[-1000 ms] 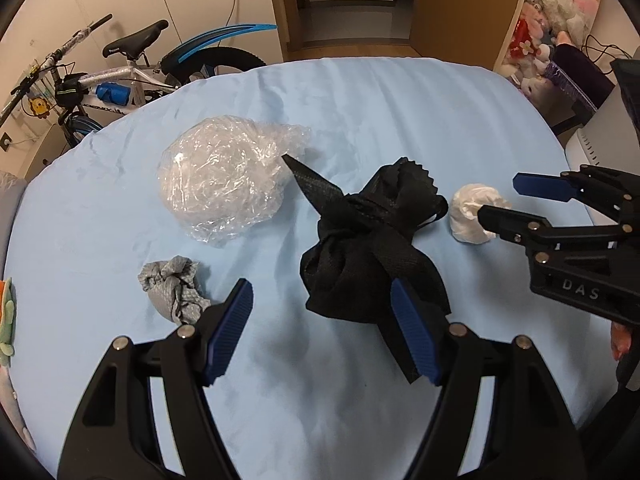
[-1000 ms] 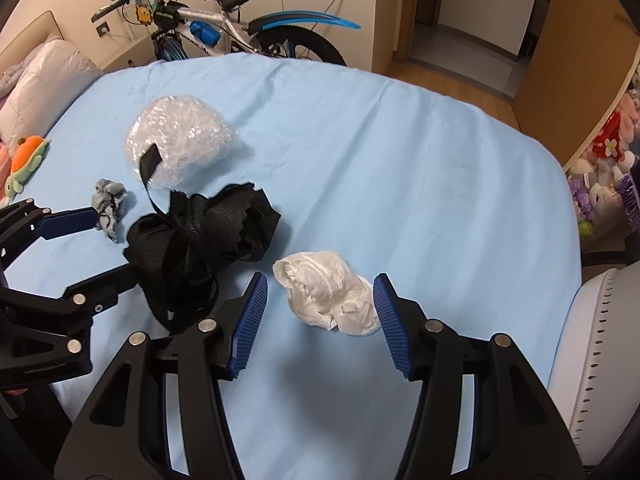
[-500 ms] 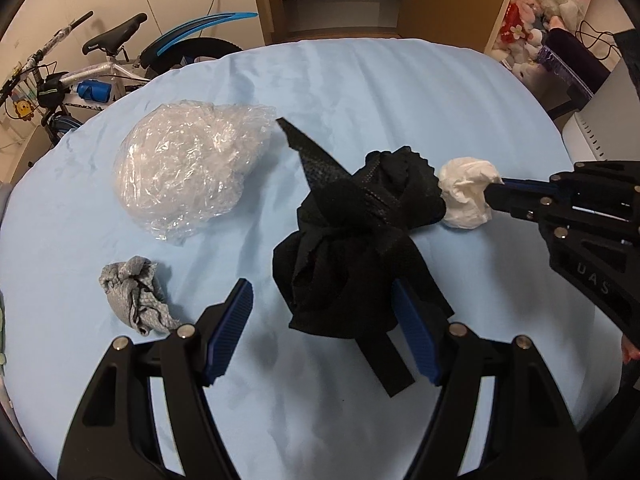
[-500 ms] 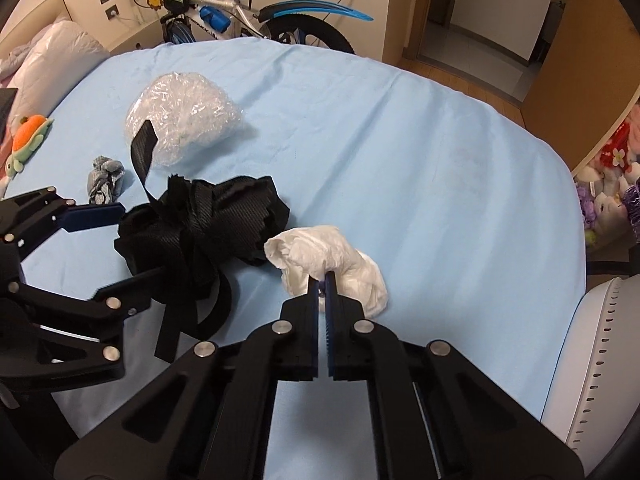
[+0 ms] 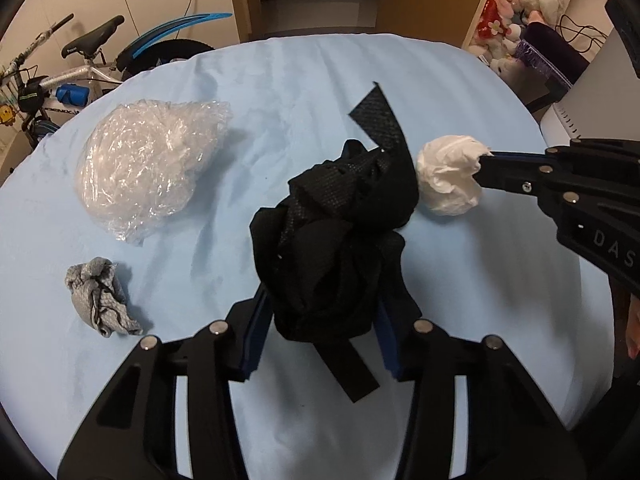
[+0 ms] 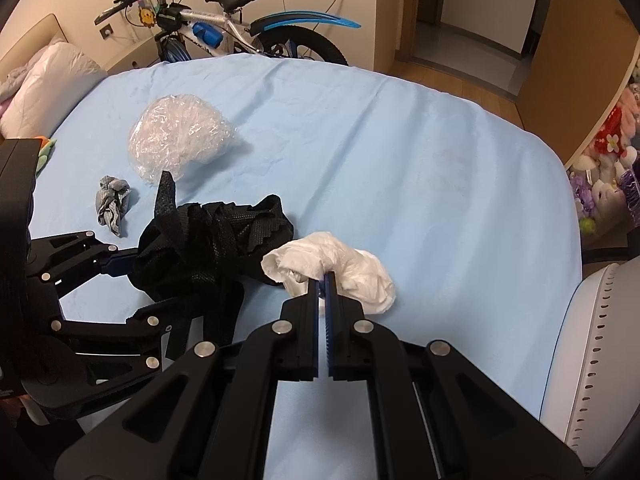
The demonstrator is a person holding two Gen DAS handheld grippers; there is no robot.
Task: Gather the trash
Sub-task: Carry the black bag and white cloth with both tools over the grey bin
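Note:
On the blue bed sheet [image 5: 280, 100] lie several pieces of trash. A crumpled black woven bag [image 5: 340, 240] [image 6: 216, 236] sits between the blue pads of my left gripper [image 5: 320, 332] [image 6: 140, 284]. Its jaws are closing and both pads touch the bundle's sides. My right gripper [image 6: 323, 280] [image 5: 486, 160] is shut on a white crumpled wad [image 6: 356, 272] [image 5: 448, 180], pinching its near edge beside the black bag. A clear plastic ball [image 5: 148, 168] [image 6: 180, 136] and a small grey rag [image 5: 100, 296] [image 6: 112, 204] lie apart to the left.
A bicycle [image 6: 224, 28] [image 5: 80, 76] leans on the wall behind the bed. A pillow [image 6: 52, 76] lies at the far left. Plush toys [image 5: 516, 8] [image 6: 608, 148] fill a shelf at right. A white rounded appliance [image 6: 600, 360] stands by the bed's right edge.
The right gripper shut on the white wad and holds it. The left gripper came forward and down over the black bag, and its jaws narrowed onto it.

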